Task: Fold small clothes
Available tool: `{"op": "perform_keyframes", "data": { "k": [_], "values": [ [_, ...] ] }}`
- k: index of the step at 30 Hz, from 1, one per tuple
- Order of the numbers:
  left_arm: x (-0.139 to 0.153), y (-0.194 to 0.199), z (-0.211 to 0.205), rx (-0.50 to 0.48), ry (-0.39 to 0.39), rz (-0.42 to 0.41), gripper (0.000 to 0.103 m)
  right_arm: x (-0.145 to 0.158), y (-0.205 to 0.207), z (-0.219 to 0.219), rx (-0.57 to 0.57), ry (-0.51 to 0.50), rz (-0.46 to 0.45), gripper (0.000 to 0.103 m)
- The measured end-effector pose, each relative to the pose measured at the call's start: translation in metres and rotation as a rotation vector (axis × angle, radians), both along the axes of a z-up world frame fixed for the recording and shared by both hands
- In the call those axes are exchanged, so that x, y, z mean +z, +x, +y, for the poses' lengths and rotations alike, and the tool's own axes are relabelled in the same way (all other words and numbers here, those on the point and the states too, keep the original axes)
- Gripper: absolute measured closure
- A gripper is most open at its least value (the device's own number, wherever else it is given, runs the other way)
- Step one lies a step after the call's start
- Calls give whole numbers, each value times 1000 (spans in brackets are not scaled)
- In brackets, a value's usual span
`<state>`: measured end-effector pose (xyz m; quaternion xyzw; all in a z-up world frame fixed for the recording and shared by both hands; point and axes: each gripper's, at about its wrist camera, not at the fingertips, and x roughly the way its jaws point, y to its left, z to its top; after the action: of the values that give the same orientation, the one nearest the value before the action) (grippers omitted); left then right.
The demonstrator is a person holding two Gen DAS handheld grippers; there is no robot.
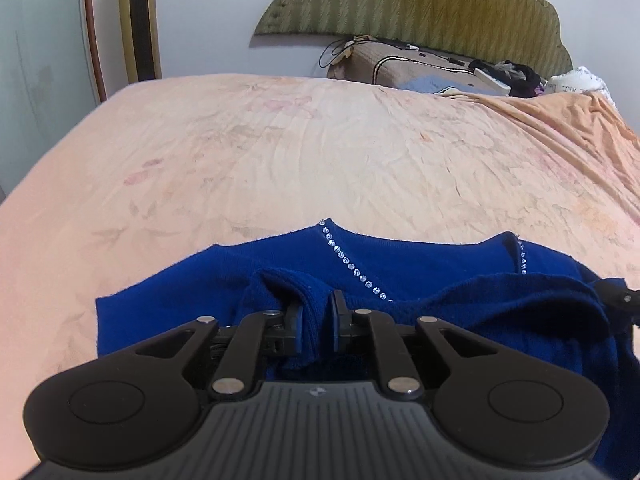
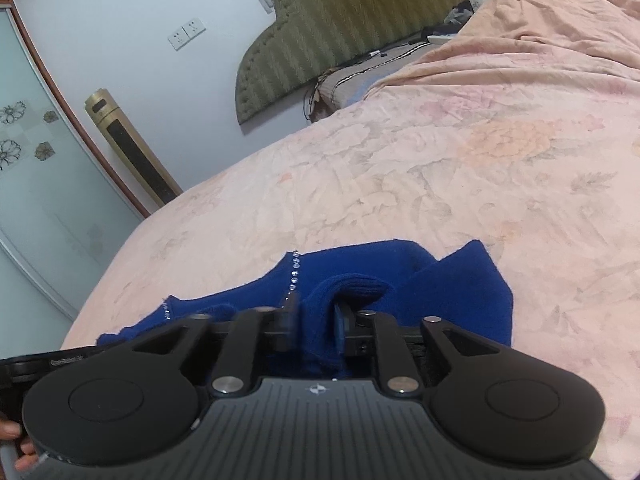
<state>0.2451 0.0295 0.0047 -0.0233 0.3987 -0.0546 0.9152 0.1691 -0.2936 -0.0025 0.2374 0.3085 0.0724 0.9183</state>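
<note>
A small royal-blue knit top (image 1: 420, 264) with lines of rhinestones (image 1: 352, 266) lies on the peach bedsheet near the front edge of the bed. My left gripper (image 1: 316, 320) is shut on a bunched fold of the top's near edge. My right gripper (image 2: 316, 316) is shut on another bunched fold of the same top (image 2: 460, 292), further right. The right gripper's tip shows at the right edge of the left wrist view (image 1: 620, 300). The left gripper's body shows at the lower left of the right wrist view (image 2: 44, 364).
The peach floral bedsheet (image 1: 320, 152) stretches away to a green padded headboard (image 1: 420, 4). A brown pillow with cables (image 1: 404, 66) and dark clothes (image 1: 516, 74) lie at the head. A gold tower fan (image 2: 132, 148) stands beside the bed, near a sliding door (image 2: 36, 184).
</note>
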Motion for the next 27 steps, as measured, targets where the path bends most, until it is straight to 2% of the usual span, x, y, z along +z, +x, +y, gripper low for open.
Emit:
{"op": "perform_keyframes", "data": {
  "k": [1,3,4,5,7,9,14,17,19,21,23,24,25,27],
  "values": [
    [1,0,3,3,-12,2,86,-1,1,0,-1,-4,1,65],
    [3,1,8,21,-30,-5,73,1,0,2,-23,-32,-5,56],
    [6,0,11,39,-26,-20,53,3,-2,3,-43,-55,-16,48],
    [9,-1,14,59,-19,-46,28,5,-4,4,-64,-81,-32,43],
    [18,-9,21,101,-6,-132,16,10,-7,9,-69,-125,-63,43],
    [26,-14,25,125,11,-174,16,13,-8,19,-27,-165,-79,43],
    [24,-24,30,95,71,-150,16,6,-1,50,140,-274,-48,41],
    [10,-35,29,70,159,-128,16,-6,9,55,87,-368,37,40],
    [2,-45,32,71,201,-116,16,-6,2,54,57,-381,28,40],
    [-3,-60,40,60,191,-115,16,0,-10,58,75,-392,-14,36],
    [-7,-71,49,54,161,-105,16,1,-23,67,119,-430,-59,21],
    [-10,-76,53,53,162,-99,16,-1,-26,70,144,-459,-67,17],
    [-13,-82,55,60,178,-99,16,-5,-25,73,158,-494,-60,13],
    [-21,-89,64,103,231,-94,16,-14,-19,71,124,-555,1,15]
  ]
}}
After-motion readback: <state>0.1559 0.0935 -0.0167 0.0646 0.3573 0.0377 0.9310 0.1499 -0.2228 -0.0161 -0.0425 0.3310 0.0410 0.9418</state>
